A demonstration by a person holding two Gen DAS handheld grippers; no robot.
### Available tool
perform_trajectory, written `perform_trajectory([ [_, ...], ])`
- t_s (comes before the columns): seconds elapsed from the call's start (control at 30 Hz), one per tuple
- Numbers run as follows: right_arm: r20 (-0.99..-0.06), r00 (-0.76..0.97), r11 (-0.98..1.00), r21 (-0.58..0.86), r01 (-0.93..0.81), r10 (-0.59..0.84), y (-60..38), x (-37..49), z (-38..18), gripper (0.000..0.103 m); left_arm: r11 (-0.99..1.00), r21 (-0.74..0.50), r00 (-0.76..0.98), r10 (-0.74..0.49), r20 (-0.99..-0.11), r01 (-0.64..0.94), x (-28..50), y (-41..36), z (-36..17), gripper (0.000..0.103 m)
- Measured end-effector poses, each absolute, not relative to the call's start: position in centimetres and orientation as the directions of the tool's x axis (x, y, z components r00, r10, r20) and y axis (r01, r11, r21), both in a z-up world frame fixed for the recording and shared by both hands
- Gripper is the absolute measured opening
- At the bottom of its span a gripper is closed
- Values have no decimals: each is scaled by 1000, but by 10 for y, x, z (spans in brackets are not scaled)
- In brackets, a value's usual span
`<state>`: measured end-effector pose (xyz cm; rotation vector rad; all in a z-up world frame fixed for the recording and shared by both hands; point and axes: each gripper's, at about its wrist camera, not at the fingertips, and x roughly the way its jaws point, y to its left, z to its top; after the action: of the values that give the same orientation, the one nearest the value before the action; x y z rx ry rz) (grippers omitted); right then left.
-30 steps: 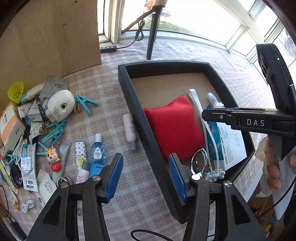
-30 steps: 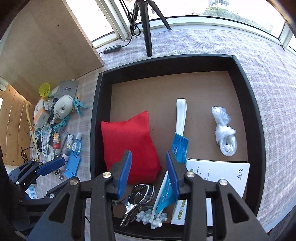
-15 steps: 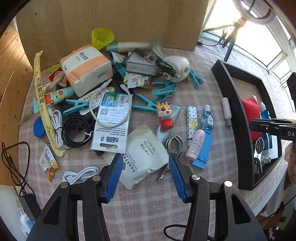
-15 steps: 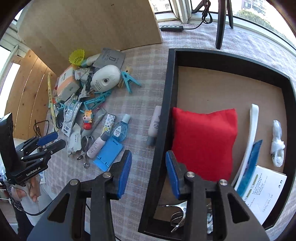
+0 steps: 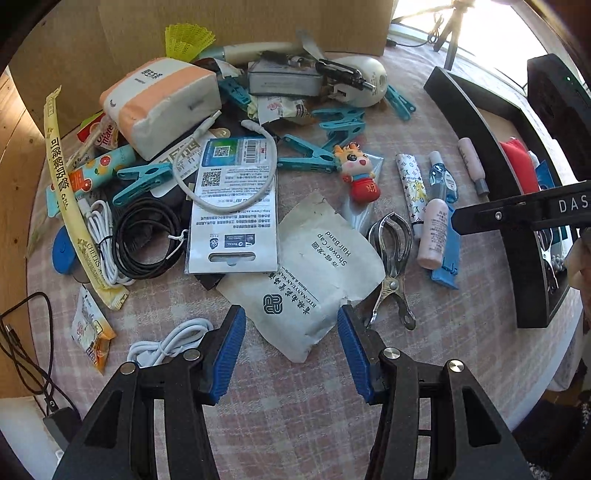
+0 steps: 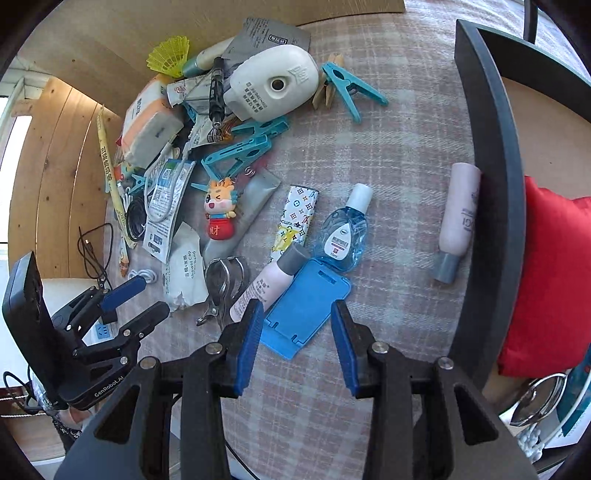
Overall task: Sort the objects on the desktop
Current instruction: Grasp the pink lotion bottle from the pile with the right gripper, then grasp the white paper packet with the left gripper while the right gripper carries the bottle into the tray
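A pink checked cloth (image 5: 288, 398) covers the desk; plywood panels (image 5: 258, 18) stand far, perhaps before windows. Both hand-held grippers, left (image 5: 291, 347) and right (image 6: 297, 343), gape empty.

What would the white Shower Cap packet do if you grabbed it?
The shower cap packet would probably flop and crumple, since it already looks wrinkled and torn. It looks flat and thin, so likely very light. Lying flat on the tablecloth, its edge may be hard to pinch.

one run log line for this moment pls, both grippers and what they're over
left gripper: open, empty, over shower cap packet | right gripper: open, empty, over blue phone stand | black tray: red pouch inside
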<state>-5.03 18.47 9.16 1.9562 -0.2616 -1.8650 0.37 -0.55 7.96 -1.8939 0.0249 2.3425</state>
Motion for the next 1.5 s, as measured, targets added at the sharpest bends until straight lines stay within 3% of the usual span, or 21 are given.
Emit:
perform_trajectory([
  [0.27,-909,91,-902,414,121,-406,164,-61,80,38,-980,-29,-200,70,-977,-198,-14,2,67,71],
  [0.53,-929,102,-914,369,167,-357,131,-67,75,38,-970,4,-195,45,-980,-244,-25,17,52,71],
  [0.7,-929,109,-909,369,194,-354,126,-59,73,36,-969,-13,-211,67,-975,-246,-22,20,54,62],
  [0.8,-927,115,-907,374,195,-358,132,-55,72,28,-968,-14,-216,69,-974,-250,-18,22,56,56],
  [0.87,-921,120,-901,387,194,-370,136,-52,70,21,-971,-17,-222,72,-972,-239,-15,23,59,47],
  [1.07,-920,98,-894,391,218,-378,139,-43,69,20,-982,-67,-235,108,-966,-174,-1,18,69,23],
  [1.27,-919,59,-890,392,234,-389,146,-35,81,20,-990,-86,-290,114,-950,-108,10,11,92,14],
  [1.5,-901,6,-869,420,259,-434,193,-36,111,20,-989,-96,-335,128,-934,-111,7,19,122,13],
])
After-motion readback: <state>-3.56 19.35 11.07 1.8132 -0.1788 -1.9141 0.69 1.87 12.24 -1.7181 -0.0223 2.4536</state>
